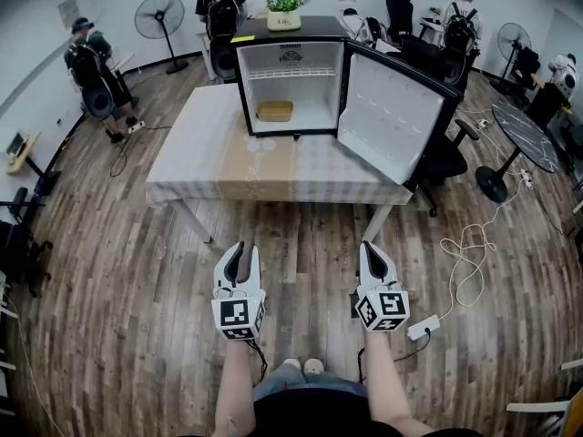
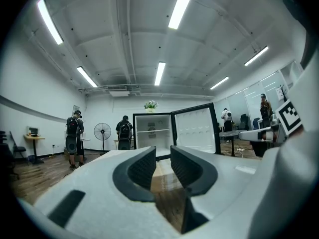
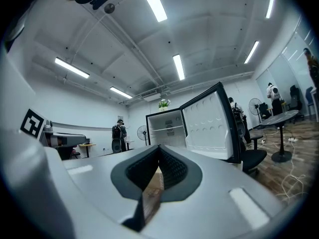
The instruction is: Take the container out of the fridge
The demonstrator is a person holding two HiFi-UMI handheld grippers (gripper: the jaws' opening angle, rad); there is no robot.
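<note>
Approach step: shallow tan container [image 1: 274, 110] seen inside open black mini fridge [image 1: 301, 26]. Well short of fridge: left tongs [image 1: 241, 249] slightly parted, right tongs [image 1: 372, 249] closed, both empty. Next, as judged: advance and wider opening required.

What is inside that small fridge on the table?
The open fridge holds one tan container on its floor, under a bare wire shelf. The container's contents cannot be seen from here.

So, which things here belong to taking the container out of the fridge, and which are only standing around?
Job: fridge, its open door, tan container inside, left gripper, right gripper.
Lying about: potted plant on the fridge, standing fan, power strip.
</note>
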